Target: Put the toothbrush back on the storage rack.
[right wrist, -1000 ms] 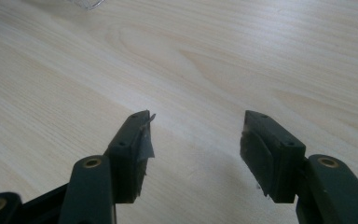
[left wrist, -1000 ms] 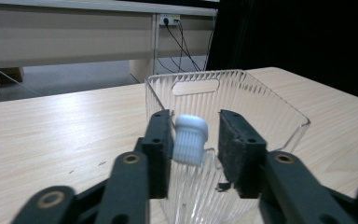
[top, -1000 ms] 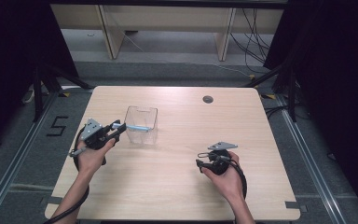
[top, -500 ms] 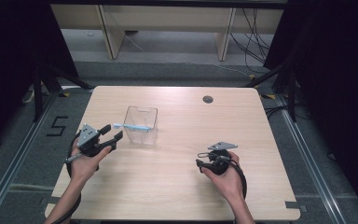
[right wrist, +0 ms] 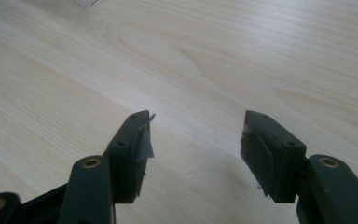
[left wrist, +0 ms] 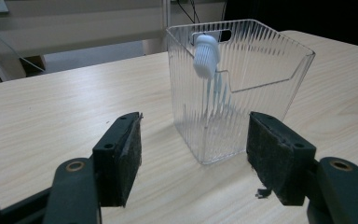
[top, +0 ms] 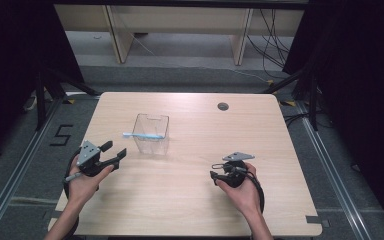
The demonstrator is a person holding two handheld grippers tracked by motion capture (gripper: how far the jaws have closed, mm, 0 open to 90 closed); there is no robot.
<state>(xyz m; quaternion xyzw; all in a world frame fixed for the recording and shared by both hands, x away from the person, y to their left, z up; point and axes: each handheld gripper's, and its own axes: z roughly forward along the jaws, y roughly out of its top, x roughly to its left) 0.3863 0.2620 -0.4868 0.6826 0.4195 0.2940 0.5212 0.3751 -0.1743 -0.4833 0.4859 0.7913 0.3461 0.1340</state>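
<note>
**Toothbrush in the box, both grippers empty**

The left gripper [left wrist: 193, 154] holds its jaws wide and empty, just short of the clear box [left wrist: 235, 88]; a toothbrush [left wrist: 206, 57] leans inside, head over the rim, likely dropped there; the right gripper [right wrist: 196, 154], jaws wide, hovers over bare table [right wrist: 223, 56]; nothing blocks either.

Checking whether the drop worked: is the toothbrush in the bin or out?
In. The toothbrush stands tilted inside the clear bin, head poking above its rim; both claws are open and apart from it.
</note>
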